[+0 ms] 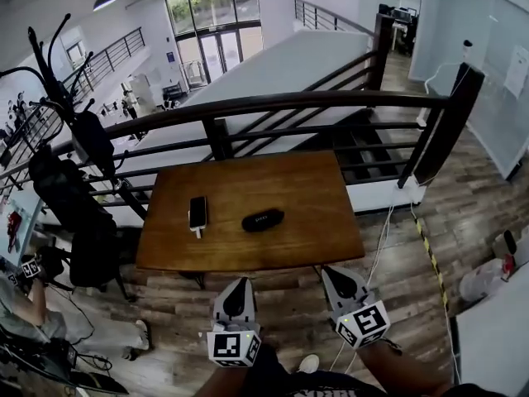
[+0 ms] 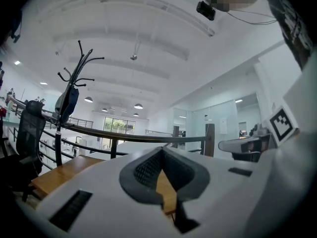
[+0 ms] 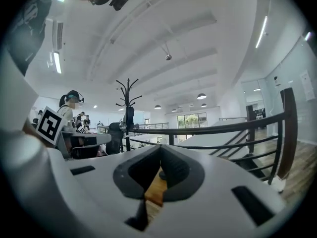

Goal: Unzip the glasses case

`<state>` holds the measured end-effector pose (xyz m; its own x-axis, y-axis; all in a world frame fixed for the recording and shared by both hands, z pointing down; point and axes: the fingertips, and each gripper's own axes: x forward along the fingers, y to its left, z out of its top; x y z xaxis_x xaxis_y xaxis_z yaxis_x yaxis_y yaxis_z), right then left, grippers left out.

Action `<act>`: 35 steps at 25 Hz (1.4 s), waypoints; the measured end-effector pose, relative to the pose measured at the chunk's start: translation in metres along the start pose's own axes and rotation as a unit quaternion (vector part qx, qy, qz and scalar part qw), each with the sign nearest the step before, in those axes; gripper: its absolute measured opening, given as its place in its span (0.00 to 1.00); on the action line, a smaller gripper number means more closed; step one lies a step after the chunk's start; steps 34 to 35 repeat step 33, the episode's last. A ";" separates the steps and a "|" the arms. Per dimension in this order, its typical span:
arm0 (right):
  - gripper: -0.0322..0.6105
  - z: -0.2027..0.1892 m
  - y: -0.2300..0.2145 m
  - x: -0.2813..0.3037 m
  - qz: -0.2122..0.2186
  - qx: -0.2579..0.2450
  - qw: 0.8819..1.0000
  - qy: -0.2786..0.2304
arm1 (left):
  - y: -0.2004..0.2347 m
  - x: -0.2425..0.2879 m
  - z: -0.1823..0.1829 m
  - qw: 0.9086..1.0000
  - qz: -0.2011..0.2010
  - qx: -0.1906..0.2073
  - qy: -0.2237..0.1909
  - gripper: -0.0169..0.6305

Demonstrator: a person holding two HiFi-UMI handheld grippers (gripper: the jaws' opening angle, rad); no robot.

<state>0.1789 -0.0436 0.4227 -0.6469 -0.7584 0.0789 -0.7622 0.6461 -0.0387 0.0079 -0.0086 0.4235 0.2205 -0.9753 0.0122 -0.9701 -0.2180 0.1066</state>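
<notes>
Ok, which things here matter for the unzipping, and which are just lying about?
For the job: black glasses case on the table; left gripper and right gripper, both shut and empty.

Just lying about: phone left of the case; coat rack and chair off the table's left end.

A wooden table [image 1: 314, 197] carries a black glasses case [image 1: 263, 220] near its middle. A phone [image 1: 197, 212] (white plug at its near end) lies left of the case.
</notes>
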 end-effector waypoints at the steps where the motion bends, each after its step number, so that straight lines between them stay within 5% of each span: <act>1: 0.05 0.000 0.007 -0.005 0.005 0.002 1.000 -0.004 | -0.003 -0.007 0.002 1.000 0.002 0.005 -0.001 0.03; 12: 0.05 -0.009 0.056 -0.019 0.021 0.000 1.000 0.008 | -0.006 -0.053 -0.007 1.000 0.003 -0.001 0.010 0.03; 35: 0.05 0.003 0.072 0.001 -0.011 -0.007 1.000 0.002 | 0.025 -0.051 0.007 1.000 -0.019 0.001 0.010 0.03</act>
